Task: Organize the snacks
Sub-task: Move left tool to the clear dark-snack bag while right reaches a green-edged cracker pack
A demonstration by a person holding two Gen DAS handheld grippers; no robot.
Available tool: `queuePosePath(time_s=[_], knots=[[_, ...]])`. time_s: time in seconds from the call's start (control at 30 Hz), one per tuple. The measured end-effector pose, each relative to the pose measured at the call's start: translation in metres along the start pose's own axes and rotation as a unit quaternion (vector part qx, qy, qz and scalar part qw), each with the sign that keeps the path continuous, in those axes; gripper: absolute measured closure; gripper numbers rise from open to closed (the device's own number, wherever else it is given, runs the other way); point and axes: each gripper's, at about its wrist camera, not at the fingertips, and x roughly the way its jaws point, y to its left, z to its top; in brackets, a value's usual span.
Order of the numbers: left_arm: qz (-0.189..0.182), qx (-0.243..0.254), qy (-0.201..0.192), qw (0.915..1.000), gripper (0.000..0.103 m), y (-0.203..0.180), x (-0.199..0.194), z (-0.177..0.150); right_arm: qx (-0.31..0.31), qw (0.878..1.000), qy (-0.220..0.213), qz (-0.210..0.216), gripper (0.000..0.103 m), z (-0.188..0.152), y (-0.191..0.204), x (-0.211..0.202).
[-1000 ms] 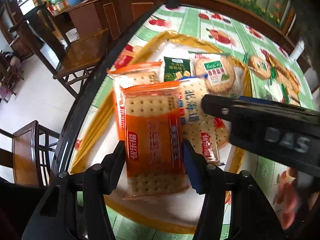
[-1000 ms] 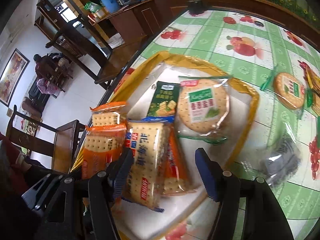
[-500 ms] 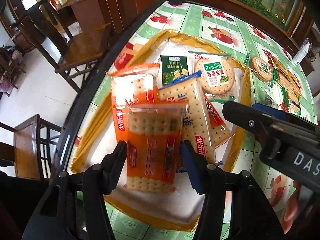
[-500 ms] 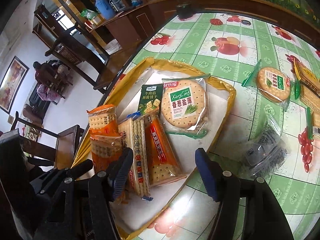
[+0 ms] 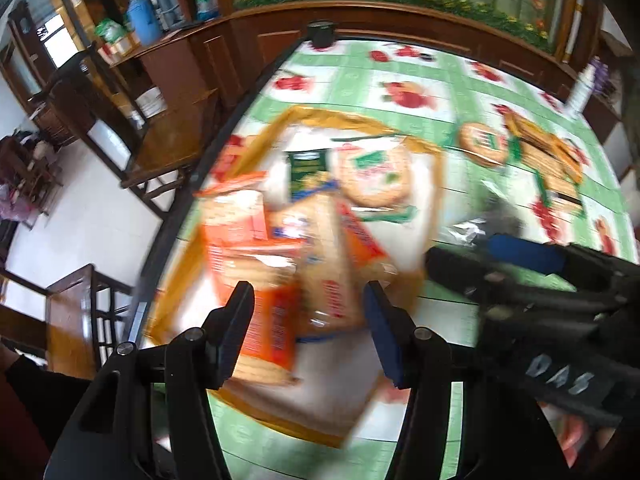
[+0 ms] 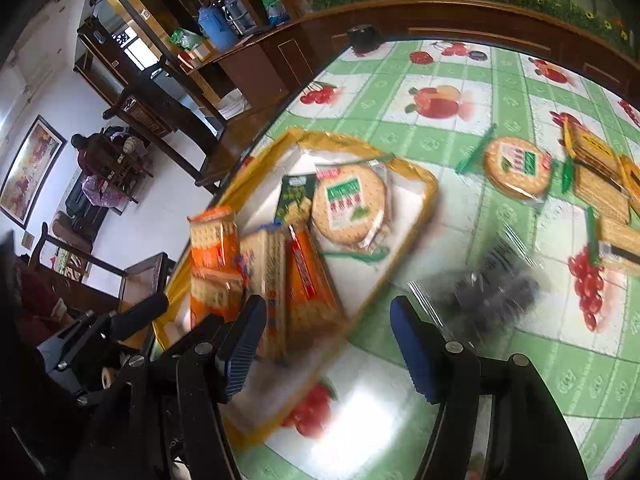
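A yellow-rimmed white tray (image 6: 416, 196) on the green fruit-print tablecloth holds several cracker packs: orange ones (image 6: 212, 236), a blue-edged one (image 6: 268, 264), a green box (image 6: 294, 196) and a round biscuit pack (image 6: 350, 204). My left gripper (image 5: 308, 324) is open and empty above the tray's near end; the orange pack (image 5: 268, 320) lies on the tray below it. My right gripper (image 6: 324, 340) is open and empty over the tray's right edge. It shows in the left wrist view (image 5: 520, 264) at the right.
A dark clear-wrapped snack (image 6: 496, 292) lies right of the tray. Another round biscuit pack (image 6: 516, 168) and several yellow cracker packs (image 6: 600, 184) lie further right. The table edge and wooden chairs (image 5: 172, 140) are at the left.
My left gripper has let go of the orange pack and pulled back and up. My right gripper has drawn back and swung right, away from the tray's middle.
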Motion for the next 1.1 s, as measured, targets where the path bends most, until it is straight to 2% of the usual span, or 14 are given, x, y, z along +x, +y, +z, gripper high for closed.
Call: queuePosePath(time_s=[0.13,0.2,0.43,0.5,0.57,0.6,0.73,0.83,1.0,1.1], knots=[[-0.044,0.02,0.02,0.9986,0.048,-0.042,0.006,-0.007,0.0,1.0,-0.002,-0.009,0.037,-0.022,-0.026,-0.014],[-0.052,0.03,0.026,0.9979,0.047,-0.062,0.009,-0.005,0.004,1.0,-0.007,-0.022,0.037,-0.03,-0.045,-0.023],[-0.07,0.057,0.042,0.995,0.047,-0.115,0.013,-0.004,0.024,0.996,-0.038,-0.077,0.035,-0.033,-0.158,-0.064],[-0.073,0.061,0.049,0.9942,0.047,-0.123,0.014,-0.007,-0.003,0.994,-0.055,-0.099,0.033,-0.023,-0.186,-0.075],[-0.071,0.061,0.055,0.9941,0.047,-0.128,0.017,-0.006,-0.041,0.989,-0.071,-0.122,0.022,-0.012,-0.207,-0.082],[-0.068,0.06,0.056,0.9943,0.047,-0.129,0.019,-0.005,-0.063,0.987,-0.071,-0.129,0.021,-0.005,-0.215,-0.082],[-0.054,0.047,0.06,0.9957,0.047,-0.127,0.025,0.005,-0.133,0.982,-0.036,-0.132,0.021,0.016,-0.225,-0.063],[-0.053,0.031,0.06,0.9963,0.047,-0.119,0.024,0.01,-0.194,0.97,-0.018,-0.148,0.021,0.025,-0.226,-0.047],[-0.045,0.02,0.063,0.9969,0.047,-0.109,0.026,0.015,-0.224,0.967,0.062,-0.107,0.021,0.036,-0.235,-0.015],[-0.039,0.031,0.057,0.9971,0.047,-0.107,0.026,0.023,-0.256,0.958,0.071,-0.107,0.022,0.037,-0.23,-0.006]])
